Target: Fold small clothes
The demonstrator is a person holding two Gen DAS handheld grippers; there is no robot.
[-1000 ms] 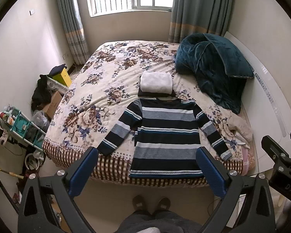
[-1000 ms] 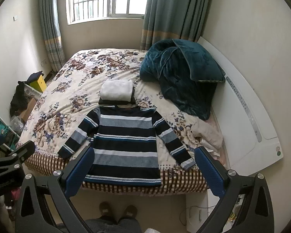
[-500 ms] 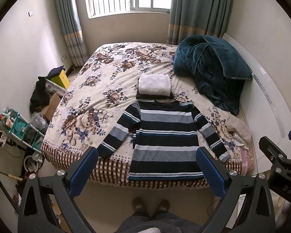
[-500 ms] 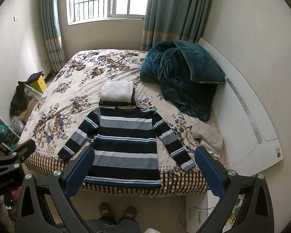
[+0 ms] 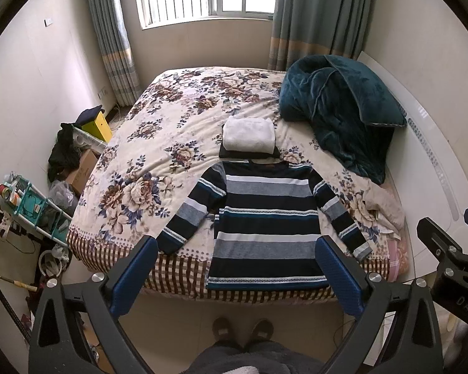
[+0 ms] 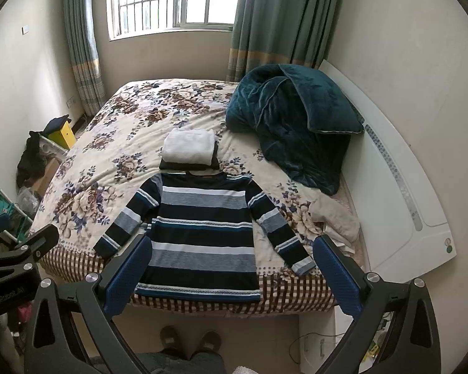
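Currently the bed (image 5: 159,143), floral cover, carries everything. Striped sweater (image 5: 266,224) lies flat at the near edge, face up, both sleeves angled outward, hem draped just over the mattress edge. Judged: knit, soft and limp, moderately light; it will sag and stretch if lifted from one point, so take a sleeve cuff or a shoulder seam and drag low over the body. Cover beneath looks grippy enough to hold the body in place, though a pinch might catch it along with the knit.

Folded stack (image 5: 249,138), white piece on a dark one, touches the collar; its contents cannot be identified. Teal blanket (image 5: 337,109) is heaped far right, beige cloth (image 6: 335,221) bunched at the right edge.

Left gripper (image 5: 235,277) and right gripper (image 6: 231,275) both hover well short of the bed, jaws wide apart, holding nothing. Right cuff sits partly behind a finger in the left view.
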